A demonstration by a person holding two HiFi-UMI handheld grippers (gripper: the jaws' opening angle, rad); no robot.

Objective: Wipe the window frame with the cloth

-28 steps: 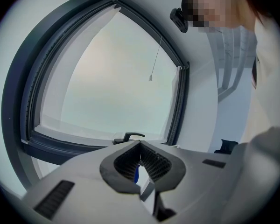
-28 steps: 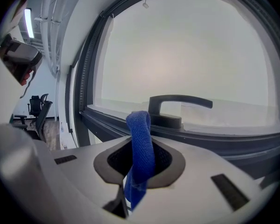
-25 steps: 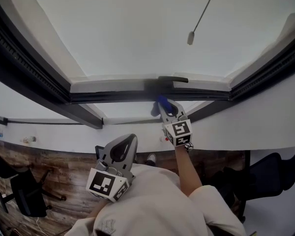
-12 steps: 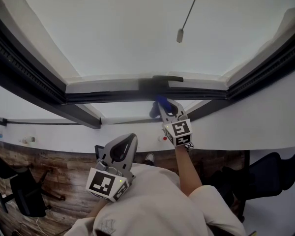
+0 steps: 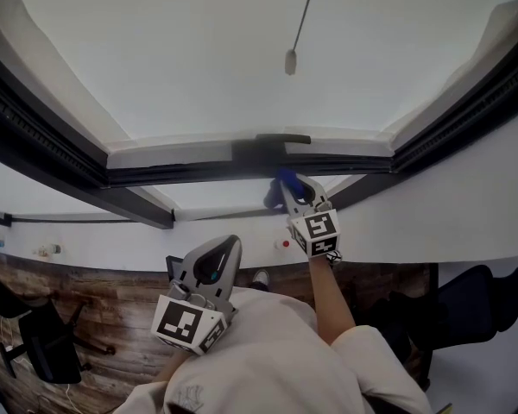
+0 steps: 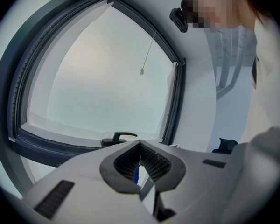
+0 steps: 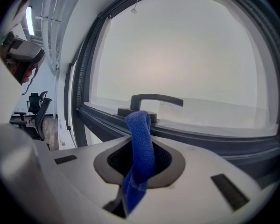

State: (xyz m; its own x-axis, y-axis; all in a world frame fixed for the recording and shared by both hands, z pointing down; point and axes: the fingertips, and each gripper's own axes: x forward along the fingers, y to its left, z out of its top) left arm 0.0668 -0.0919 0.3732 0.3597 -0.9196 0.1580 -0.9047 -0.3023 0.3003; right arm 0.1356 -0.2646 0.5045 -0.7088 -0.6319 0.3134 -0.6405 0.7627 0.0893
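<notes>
The cloth point(image 7: 141, 139) is clamped in the right tool point(image 7: 139, 160), the left tool point(image 6: 140, 149) closed empty; snagging on the handle point(image 7: 155, 99) is risked.

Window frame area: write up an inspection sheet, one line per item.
Surface: dark window frame, bottom rail under a pale pane; no dirt can be made out.
Job's things: blue cloth, tip up at the rail by the handle; contact cannot be told.
Clutter: nothing seen.
Grippers: right gripper shut on the cloth; left gripper shut, empty, low by the person's chest.
Cables: pull cord hangs before the pane.
Surroundings: wood floor, office chair.
</notes>
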